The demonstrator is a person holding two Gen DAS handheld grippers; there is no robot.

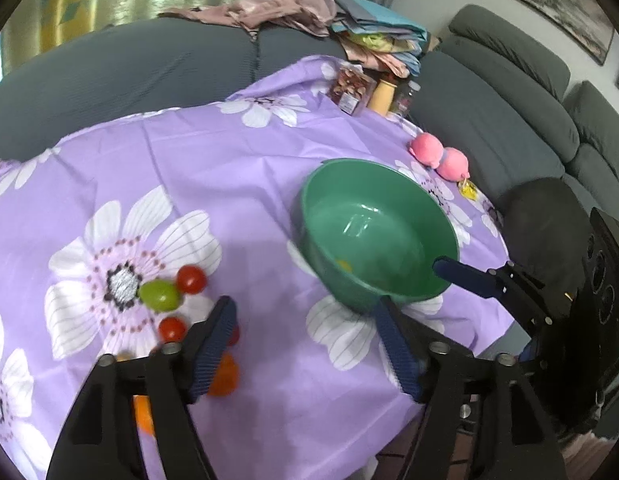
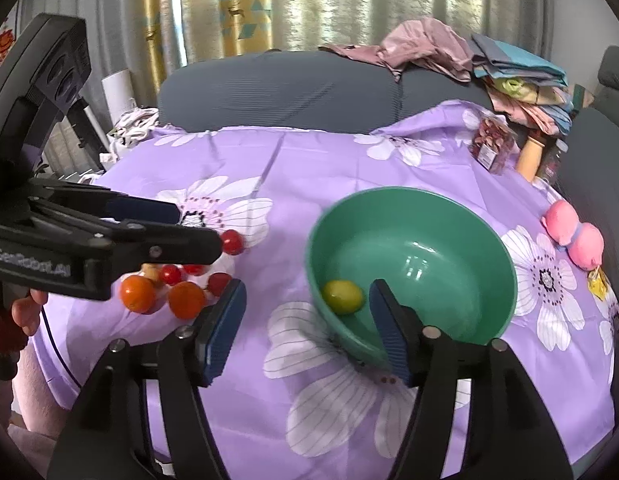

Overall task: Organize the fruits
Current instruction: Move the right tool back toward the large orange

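A green bowl (image 1: pixel 389 208) (image 2: pixel 449 240) stands on the purple flowered cloth (image 1: pixel 237 168), with one yellow-green fruit (image 2: pixel 343 297) lying in it. Left of the bowl is a cluster of fruit: a green one (image 1: pixel 159 295), red tomatoes (image 1: pixel 191 279) (image 2: pixel 232 241) and oranges (image 1: pixel 225 376) (image 2: pixel 186 300). My left gripper (image 1: pixel 305 302) (image 2: pixel 197 226) is open and empty, between the cluster and the bowl. My right gripper (image 2: pixel 308 286) is open too, with nothing in it, at the bowl's near rim. One of its fingers (image 1: pixel 461 274) reaches over that rim.
A pink plush toy (image 1: pixel 441 156) (image 2: pixel 573 236) and a small yellow item (image 2: pixel 597 282) lie at the table's right edge. Snack jars (image 1: pixel 349 90) stand at the back. Folded cloths (image 1: pixel 373 40) pile on the grey sofa (image 1: pixel 509 120). A person's hand (image 2: pixel 27 312) holds the left gripper.
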